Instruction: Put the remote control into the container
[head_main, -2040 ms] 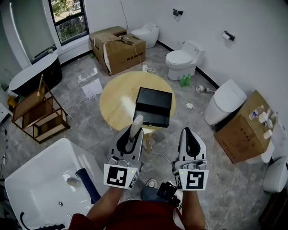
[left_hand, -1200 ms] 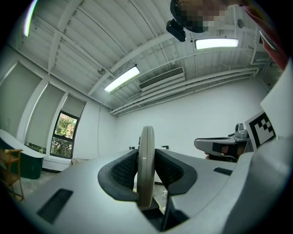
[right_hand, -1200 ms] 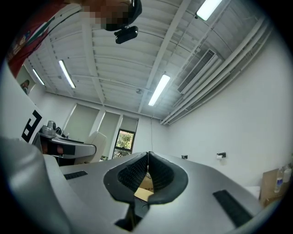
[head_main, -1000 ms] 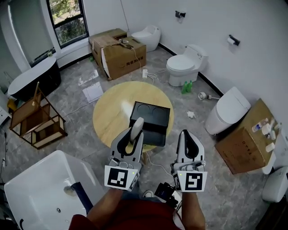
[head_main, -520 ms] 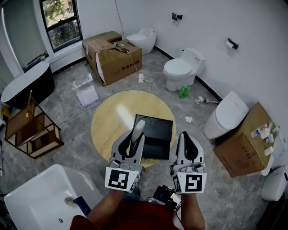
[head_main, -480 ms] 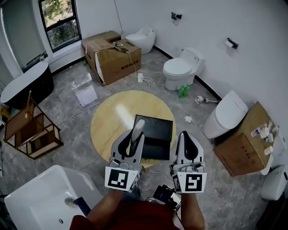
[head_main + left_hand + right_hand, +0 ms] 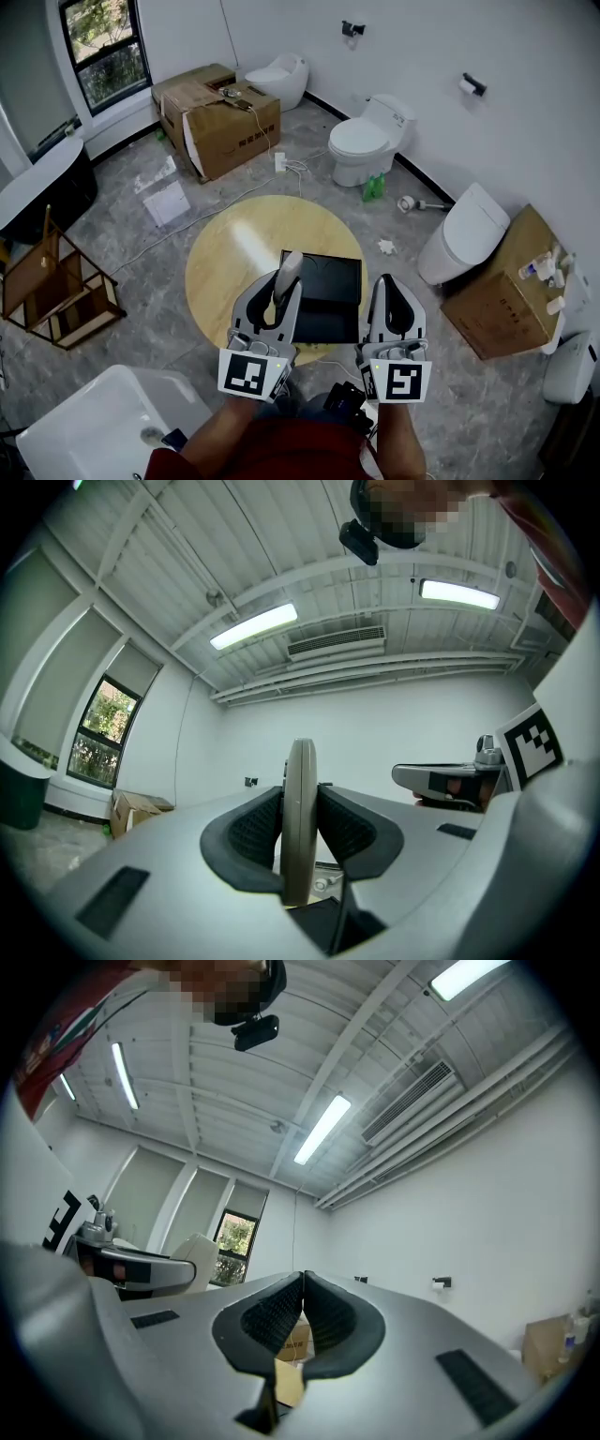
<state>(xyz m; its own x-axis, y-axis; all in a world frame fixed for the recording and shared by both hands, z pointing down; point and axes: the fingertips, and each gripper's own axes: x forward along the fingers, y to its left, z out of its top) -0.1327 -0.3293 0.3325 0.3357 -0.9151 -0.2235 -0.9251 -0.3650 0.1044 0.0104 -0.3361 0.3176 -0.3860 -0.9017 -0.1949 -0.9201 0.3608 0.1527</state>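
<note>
holding remote control pinched in left gripper; right gripper pressed together, empty; lower well into container before releasing.

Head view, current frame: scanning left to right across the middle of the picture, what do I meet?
Left to right: wooden rack → round wooden table → black container lying on the table → white toilet → cardboard box.

container on round table, toilet behind, cardboard box behind left
</note>
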